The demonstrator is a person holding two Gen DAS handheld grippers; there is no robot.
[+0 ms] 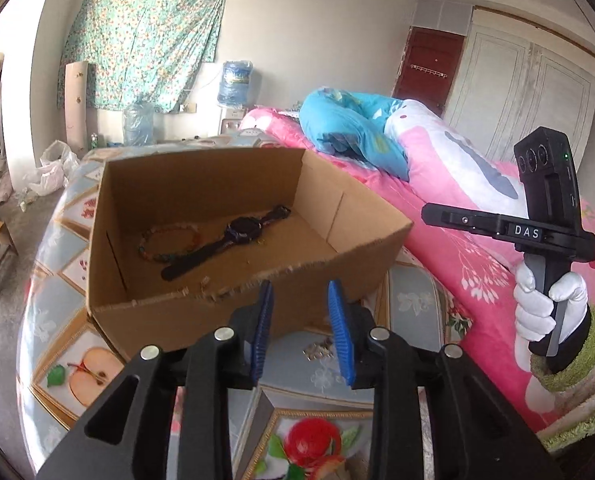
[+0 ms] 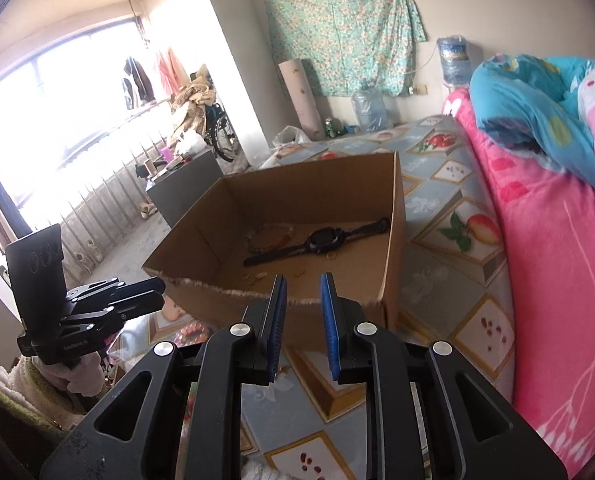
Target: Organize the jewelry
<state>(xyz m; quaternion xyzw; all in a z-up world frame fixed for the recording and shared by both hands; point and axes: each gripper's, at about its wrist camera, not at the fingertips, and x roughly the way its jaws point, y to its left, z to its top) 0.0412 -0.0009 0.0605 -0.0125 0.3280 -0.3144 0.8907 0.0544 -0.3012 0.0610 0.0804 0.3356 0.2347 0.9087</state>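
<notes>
An open cardboard box stands on the fruit-print cloth. Inside lie a black wristwatch, a beaded bracelet and some small gold rings. My left gripper hovers just before the box's torn near wall, jaws apart, nothing between its blue pads. Below it a small silvery piece lies on the cloth. My right gripper is also at the near wall, jaws narrowly apart and empty. An orange bead bracelet lies outside the box, near the left gripper.
A gloved hand holds the right gripper to the right of the box. A pink quilt with a blue bundle rises along the right side. The cloth's left edge drops to the floor.
</notes>
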